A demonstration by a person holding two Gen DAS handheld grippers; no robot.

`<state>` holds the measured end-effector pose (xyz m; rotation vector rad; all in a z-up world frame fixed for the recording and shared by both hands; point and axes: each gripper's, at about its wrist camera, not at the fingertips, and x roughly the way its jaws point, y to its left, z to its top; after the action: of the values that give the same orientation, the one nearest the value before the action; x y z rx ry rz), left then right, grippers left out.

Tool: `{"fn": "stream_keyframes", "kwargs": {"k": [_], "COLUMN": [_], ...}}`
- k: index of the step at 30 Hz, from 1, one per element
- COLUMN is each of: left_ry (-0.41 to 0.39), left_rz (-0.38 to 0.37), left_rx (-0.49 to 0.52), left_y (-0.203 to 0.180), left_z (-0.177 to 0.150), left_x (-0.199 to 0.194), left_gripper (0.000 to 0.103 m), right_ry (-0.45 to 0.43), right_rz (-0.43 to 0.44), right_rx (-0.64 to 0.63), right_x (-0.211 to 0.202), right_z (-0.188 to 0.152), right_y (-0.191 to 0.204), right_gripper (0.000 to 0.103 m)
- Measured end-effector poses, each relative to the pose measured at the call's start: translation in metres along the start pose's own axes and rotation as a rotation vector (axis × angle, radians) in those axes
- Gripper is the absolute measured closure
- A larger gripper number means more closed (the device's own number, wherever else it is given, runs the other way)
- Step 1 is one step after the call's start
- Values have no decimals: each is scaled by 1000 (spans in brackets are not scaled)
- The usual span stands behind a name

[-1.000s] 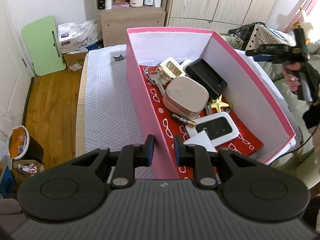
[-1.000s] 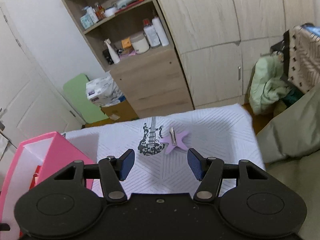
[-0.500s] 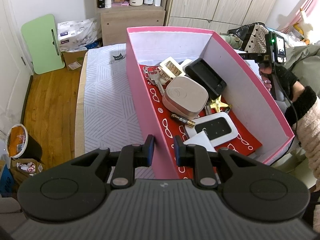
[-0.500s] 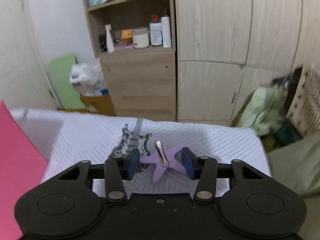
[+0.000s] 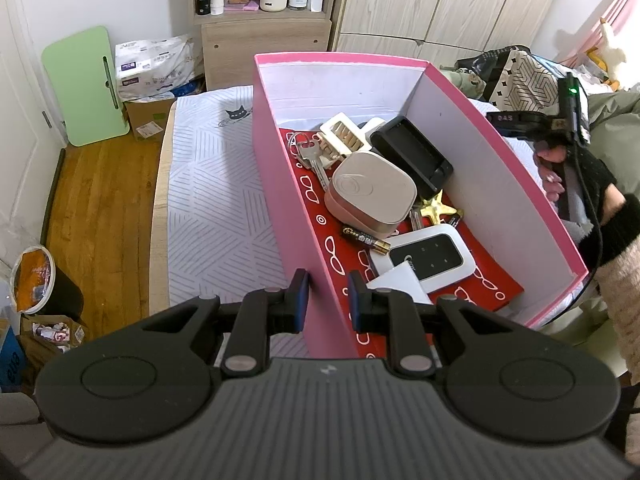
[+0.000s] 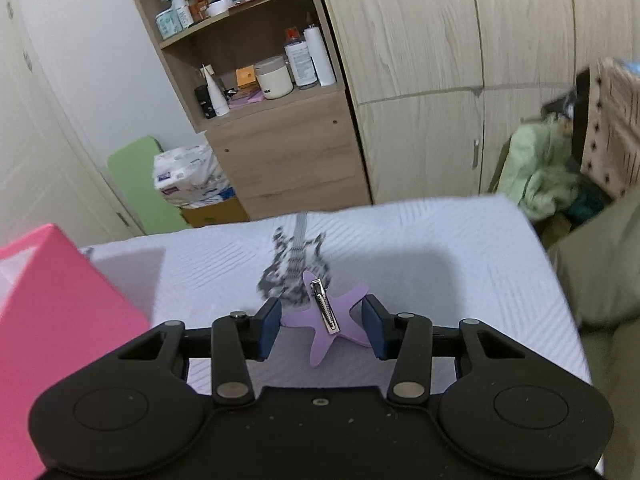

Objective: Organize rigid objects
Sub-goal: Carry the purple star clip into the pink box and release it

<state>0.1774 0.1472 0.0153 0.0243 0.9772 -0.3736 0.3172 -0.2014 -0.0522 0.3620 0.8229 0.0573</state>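
Note:
My left gripper (image 5: pixel 328 300) is shut on the near left wall of the pink box (image 5: pixel 280 184). Inside the box lie a beige case (image 5: pixel 372 192), a black tray (image 5: pixel 416 156), keys (image 5: pixel 308 152), a white pocket device (image 5: pixel 428 258), a battery (image 5: pixel 366 238) and a gold star (image 5: pixel 438 210). In the right wrist view a purple star hair clip (image 6: pixel 348 312) with a metal clasp lies on the bed. My right gripper (image 6: pixel 320 322) straddles it, with the blue pads touching the star's left and right arm tips. The pink box (image 6: pixel 60 300) stands to its left.
The box rests on a white patterned sheet (image 5: pixel 216 208) with a guitar print (image 6: pixel 296 264). A hand (image 5: pixel 556 160) holds the other gripper beyond the box's right wall. Wooden shelf unit (image 6: pixel 280 140), wardrobe doors, green board (image 5: pixel 84 84), bin (image 5: pixel 36 280) and clothes pile (image 6: pixel 540 176) surround the bed.
The right gripper came down and forward over the purple star clip, and its jaws narrowed until the pads reached the star's arms. The left gripper kept still on the box wall.

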Motion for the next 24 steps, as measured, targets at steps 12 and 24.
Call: {"fn": "stream_keyframes", "kwargs": {"k": [12,24], "left_ry": [0,-8], "left_rz": [6,7], "left_rx": [-2,-6], "left_y": [-2,-1], "left_z": [0,-1], "left_x": [0,-2], "left_gripper": [84,84], "right_ry": [18,-66], "right_rz": [106,222], "right_rx": [106,82], "right_x": [-46,-126], "right_z": [-36,-30], "right_y": [7,32], "right_gripper": [53,53]}}
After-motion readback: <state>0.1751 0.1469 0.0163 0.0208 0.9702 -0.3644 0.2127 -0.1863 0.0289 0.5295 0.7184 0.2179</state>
